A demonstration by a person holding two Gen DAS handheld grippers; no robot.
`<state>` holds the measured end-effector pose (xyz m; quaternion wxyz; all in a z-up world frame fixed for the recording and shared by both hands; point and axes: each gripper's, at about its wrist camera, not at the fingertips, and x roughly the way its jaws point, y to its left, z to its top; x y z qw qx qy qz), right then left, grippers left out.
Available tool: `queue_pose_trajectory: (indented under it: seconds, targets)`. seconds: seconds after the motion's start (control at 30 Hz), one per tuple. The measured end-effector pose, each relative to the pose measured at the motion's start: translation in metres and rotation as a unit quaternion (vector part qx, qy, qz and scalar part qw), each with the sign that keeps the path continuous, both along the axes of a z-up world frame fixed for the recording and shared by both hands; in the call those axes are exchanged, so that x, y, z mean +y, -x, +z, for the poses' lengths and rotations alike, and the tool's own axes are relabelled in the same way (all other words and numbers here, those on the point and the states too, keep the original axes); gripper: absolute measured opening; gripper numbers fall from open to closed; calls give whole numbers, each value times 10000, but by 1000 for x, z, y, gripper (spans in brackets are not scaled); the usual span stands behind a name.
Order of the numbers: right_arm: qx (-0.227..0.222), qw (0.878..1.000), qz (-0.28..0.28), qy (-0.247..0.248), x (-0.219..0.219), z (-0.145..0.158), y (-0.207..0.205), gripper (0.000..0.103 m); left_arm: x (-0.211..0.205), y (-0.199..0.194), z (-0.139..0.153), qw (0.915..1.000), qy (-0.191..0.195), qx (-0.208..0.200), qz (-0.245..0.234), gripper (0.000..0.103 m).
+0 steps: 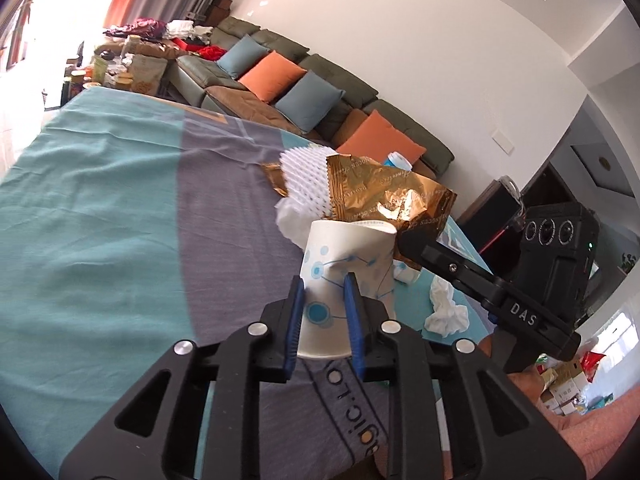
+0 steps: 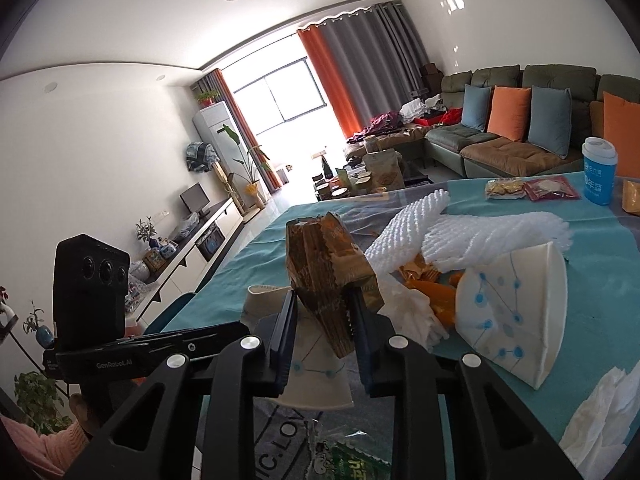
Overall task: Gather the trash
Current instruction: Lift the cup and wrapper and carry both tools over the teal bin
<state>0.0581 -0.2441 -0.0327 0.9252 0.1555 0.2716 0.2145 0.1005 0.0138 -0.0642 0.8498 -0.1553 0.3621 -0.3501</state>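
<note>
My left gripper [image 1: 323, 286] is shut on a dented white paper cup [image 1: 340, 276] with blue dots, held upright just above the teal and grey tablecloth [image 1: 100, 208]. My right gripper [image 2: 324, 300] is shut on a crumpled gold snack wrapper [image 2: 326, 268], which also shows in the left wrist view [image 1: 384, 196] just above and behind the cup's mouth. The same cup shows below the wrapper in the right wrist view [image 2: 316, 376]. White foam fruit netting [image 1: 304, 184] and crumpled tissue [image 1: 290, 222] lie behind the cup.
A second flattened paper cup [image 2: 516, 312], more foam netting [image 2: 492, 240], orange scraps [image 2: 436, 296] and tissues [image 2: 600, 420] lie on the table. A blue lidded cup [image 2: 599, 170] and snack packets [image 2: 532, 190] stand at the far edge. A sofa [image 2: 520, 120] is beyond.
</note>
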Motion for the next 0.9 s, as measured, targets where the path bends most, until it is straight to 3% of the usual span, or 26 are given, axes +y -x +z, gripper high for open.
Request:
queue_pose_trajectory:
  seconds: [0.1, 0.2, 0.23, 0.4, 0.57, 0.63, 0.67, 0.77, 0.9]
  targets:
    - [38, 9999, 72, 98, 10, -3, -5, 25, 11, 4, -1, 9999, -100, -2, 61, 16]
    - [203, 9997, 89, 115, 14, -12, -9, 25, 13, 4, -8, 9995, -277, 118, 43, 34]
    - [262, 9996, 83, 120, 17, -14, -10, 25, 13, 3, -10, 9992, -376, 136, 62, 45]
    - [445, 9987, 90, 235, 23, -22, -8, 25, 11, 6, -20, 9989, -352, 291, -70, 58]
    - [440, 9985, 139, 305, 27, -22, -5, 25, -3, 0, -36, 9963, -203, 729, -403, 52]
    - [445, 9984, 145, 332, 31, -21, -5, 25, -4, -2, -40, 9960, -165, 794, -386, 51]
    - [447, 9983, 148, 341, 31, -21, -5, 25, -3, -3, -39, 9961, -158, 797, -351, 43]
    - [464, 9984, 143, 304, 29, -21, -5, 25, 4, -9, -44, 9952, -26, 936, -272, 37]
    - [446, 9985, 174, 263, 29, -19, -6, 24, 9, -9, -47, 9950, 86, 975, -181, 35]
